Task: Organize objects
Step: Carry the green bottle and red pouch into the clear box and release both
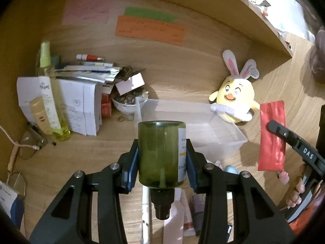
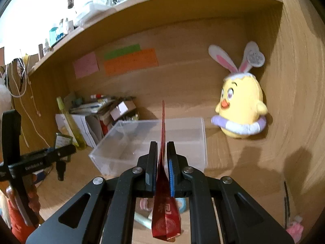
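The left gripper was clamped on a dark green spray bottle, its blue pads pressing both sides of the body; the bottle's long axis ran along the fingers, base forward and black nozzle back toward the camera. The right gripper was closed on a red foil packet, held edge-on and upright, its long axis pointing ahead; the same red foil packet showed flat-faced in the left view.

Both loads hung just short of the clear plastic bin, which lay open and apparently bare on the wooden desk, directly ahead of each claw; the bottle's base sat at the bin's near left corner, the packet over its near wall, so the right hand looked slightly nearer to a drop.

A yellow chick plush with rabbit ears stood just right of the bin; a bowl of small stones, stacked paper boxes and a yellow-green spray bottle crowded its left; nothing stood between either claw and the bin, though the two grippers could foul one another over its opening.
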The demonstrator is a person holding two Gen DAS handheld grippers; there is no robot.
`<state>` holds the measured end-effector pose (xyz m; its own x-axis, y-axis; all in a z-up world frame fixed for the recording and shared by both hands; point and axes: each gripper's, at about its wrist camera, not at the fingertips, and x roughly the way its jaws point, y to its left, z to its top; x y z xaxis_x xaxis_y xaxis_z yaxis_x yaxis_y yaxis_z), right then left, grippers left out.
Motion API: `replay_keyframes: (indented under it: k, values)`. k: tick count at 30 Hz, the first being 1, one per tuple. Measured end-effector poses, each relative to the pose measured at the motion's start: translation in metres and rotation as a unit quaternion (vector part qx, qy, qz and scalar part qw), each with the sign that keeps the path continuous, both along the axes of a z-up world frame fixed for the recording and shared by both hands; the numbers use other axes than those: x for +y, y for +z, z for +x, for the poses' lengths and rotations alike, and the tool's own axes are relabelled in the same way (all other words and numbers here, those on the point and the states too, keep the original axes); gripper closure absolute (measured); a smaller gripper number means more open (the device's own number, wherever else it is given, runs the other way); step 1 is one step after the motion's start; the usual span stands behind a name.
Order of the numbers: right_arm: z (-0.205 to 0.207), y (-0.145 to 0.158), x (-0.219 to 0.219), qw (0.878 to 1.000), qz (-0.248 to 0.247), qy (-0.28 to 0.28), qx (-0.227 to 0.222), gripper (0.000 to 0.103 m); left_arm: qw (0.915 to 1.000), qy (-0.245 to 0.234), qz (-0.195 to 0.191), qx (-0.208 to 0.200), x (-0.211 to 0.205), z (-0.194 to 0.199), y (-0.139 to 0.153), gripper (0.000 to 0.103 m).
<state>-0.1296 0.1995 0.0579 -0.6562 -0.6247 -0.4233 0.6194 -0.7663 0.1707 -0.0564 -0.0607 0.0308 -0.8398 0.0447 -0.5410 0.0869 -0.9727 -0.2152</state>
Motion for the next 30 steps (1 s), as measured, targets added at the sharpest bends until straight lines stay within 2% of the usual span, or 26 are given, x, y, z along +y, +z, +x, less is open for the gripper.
replay_keyframes:
  k: [7,16,30]
  values:
    - [-0.017,0.013,-0.016,1.0,-0.001,0.007,0.025,0.095,0.9999,0.001,-0.016,0.003,0.003,-0.021,0.011,0.062]
    - [-0.053,0.015,-0.043,0.999,0.012,0.009,0.037,0.095,0.9992,0.012,-0.037,0.0,0.002,-0.057,0.017,0.062]
    - [-0.085,-0.022,-0.079,0.998,0.041,0.048,-0.004,0.095,0.9977,0.031,-0.043,-0.043,-0.001,-0.115,-0.01,0.062]
